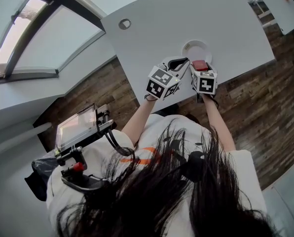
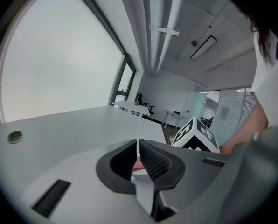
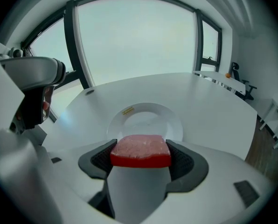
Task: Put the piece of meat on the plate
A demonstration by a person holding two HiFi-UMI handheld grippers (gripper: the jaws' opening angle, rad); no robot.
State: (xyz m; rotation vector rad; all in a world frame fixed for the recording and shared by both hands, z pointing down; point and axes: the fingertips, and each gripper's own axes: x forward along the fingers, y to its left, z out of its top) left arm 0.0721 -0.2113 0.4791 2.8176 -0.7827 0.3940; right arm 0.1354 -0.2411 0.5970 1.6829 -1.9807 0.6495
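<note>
A piece of meat (image 3: 141, 149), pink on top with a red edge, is clamped between the dark pads of my right gripper (image 3: 141, 157). It hangs just short of the near rim of a white plate (image 3: 146, 120) on the white table. In the head view the meat (image 1: 200, 65) sits right below the plate (image 1: 195, 48), in my right gripper (image 1: 200, 69). My left gripper (image 1: 179, 63) is close at its left, jaws together with nothing held. In the left gripper view the left gripper (image 2: 137, 154) shows only a thin slit between its pads.
The white table (image 1: 152, 38) has a round metal grommet (image 1: 124, 23) at the far left. Its front edge lies right under both grippers, with wooden floor (image 1: 250, 102) beyond. Another white table (image 1: 282, 6) stands at the top right. Large windows (image 1: 53, 38) run along the left.
</note>
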